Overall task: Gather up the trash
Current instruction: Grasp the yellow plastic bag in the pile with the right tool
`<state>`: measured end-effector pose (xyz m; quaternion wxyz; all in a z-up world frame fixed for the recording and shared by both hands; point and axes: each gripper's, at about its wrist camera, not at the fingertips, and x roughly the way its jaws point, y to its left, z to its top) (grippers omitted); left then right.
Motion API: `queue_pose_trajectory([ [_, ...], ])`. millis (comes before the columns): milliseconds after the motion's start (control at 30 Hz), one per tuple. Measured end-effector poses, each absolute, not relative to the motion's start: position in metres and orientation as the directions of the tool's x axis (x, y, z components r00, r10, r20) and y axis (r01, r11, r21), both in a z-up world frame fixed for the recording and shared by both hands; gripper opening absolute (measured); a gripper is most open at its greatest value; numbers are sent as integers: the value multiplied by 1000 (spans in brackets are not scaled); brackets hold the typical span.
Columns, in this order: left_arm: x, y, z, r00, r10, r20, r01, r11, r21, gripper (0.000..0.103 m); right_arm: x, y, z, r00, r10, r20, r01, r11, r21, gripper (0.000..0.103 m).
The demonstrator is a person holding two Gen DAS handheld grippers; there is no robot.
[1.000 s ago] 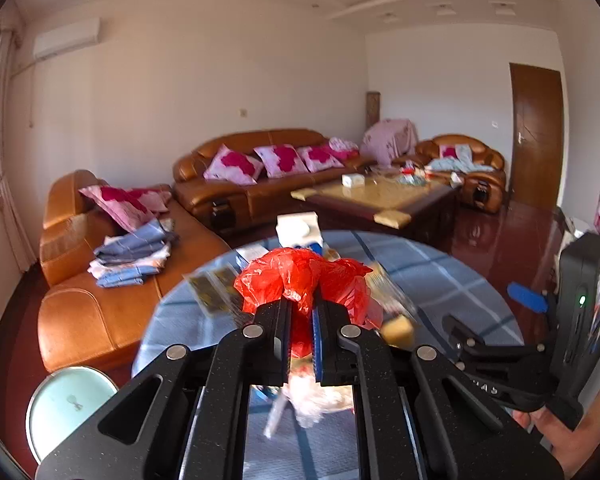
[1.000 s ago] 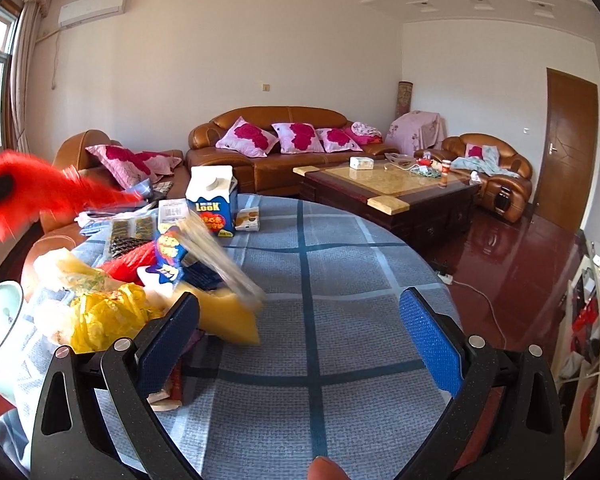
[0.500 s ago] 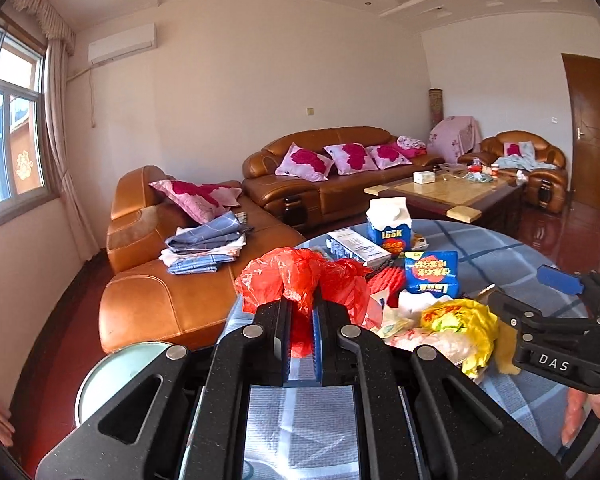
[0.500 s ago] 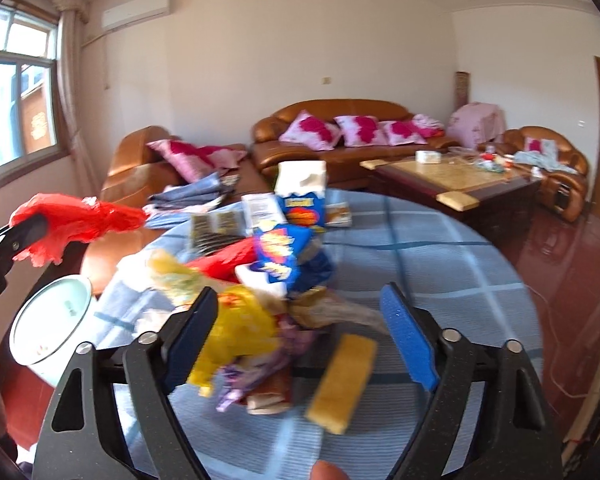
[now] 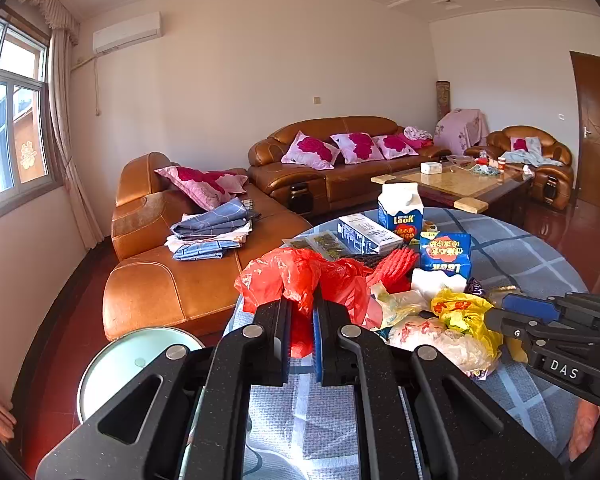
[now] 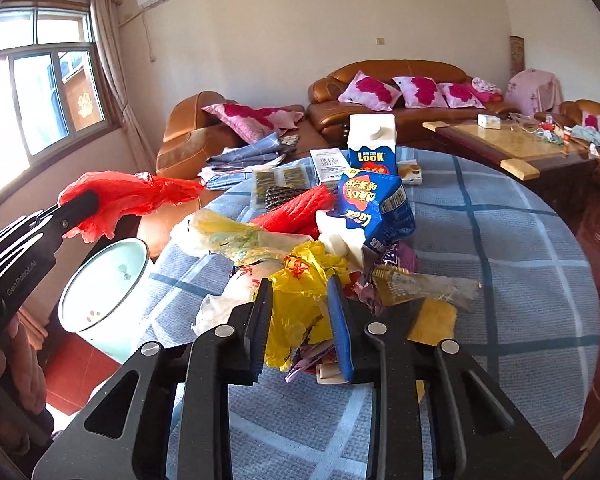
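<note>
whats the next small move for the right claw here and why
Probably finish the squeeze, then lift. The right claw is closing with the yellow plastic bag between its fingers, and the bag is at the near edge of the trash pile on the table. The left claw is shut on the red plastic bag, and the bin stands open beside the table.

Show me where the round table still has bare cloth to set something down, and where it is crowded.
Bare checked cloth runs from the upright milk carton round the table's right side to the near edge. Crowded: the left half, where the fallen carton, red netting and yellow bag pile up, the right tongs closing around the yellow bag.
</note>
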<state>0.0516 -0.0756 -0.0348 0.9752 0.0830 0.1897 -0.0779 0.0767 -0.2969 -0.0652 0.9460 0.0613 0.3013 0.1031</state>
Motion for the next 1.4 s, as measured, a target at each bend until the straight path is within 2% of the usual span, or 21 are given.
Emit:
queue_pose_trajectory([
  [67,51,-76,-34,917,-117,-381,181,974,137,8,74,-294,-64,798,230,-556,-166,972,164,32],
  [133,53,-76,-33,915,-116,-386,182,974,139,8,76,-291,-65,790,224,-570,-170,974,147,41],
  [200,54,-77,-34,914,-112,-391,180,974,141,8,79,-291,-70,774,221,-593,-165,975,148,46],
  [433,52,-74,-31,917,-97,-386,165,976,146,8,74,-285,-69,784,218,-581,-197,975,100,22],
  [467,51,-73,-31,919,-94,-383,162,976,147,8,72,-284,-65,794,215,-569,-199,976,91,17],
  [500,50,-72,-29,921,-91,-379,158,976,150,8,70,-283,-62,805,207,-556,-198,977,77,2],
  [533,49,-71,-29,923,-87,-375,153,977,151,8,65,-282,-56,824,194,-532,-194,979,57,0],
  [1000,44,-54,-17,937,-39,-346,101,982,161,8,52,-282,-29,890,178,-419,-188,982,18,0],
  [1400,58,-26,-6,935,51,-351,12,984,177,8,68,-277,1,926,195,-324,-207,978,-3,0],
])
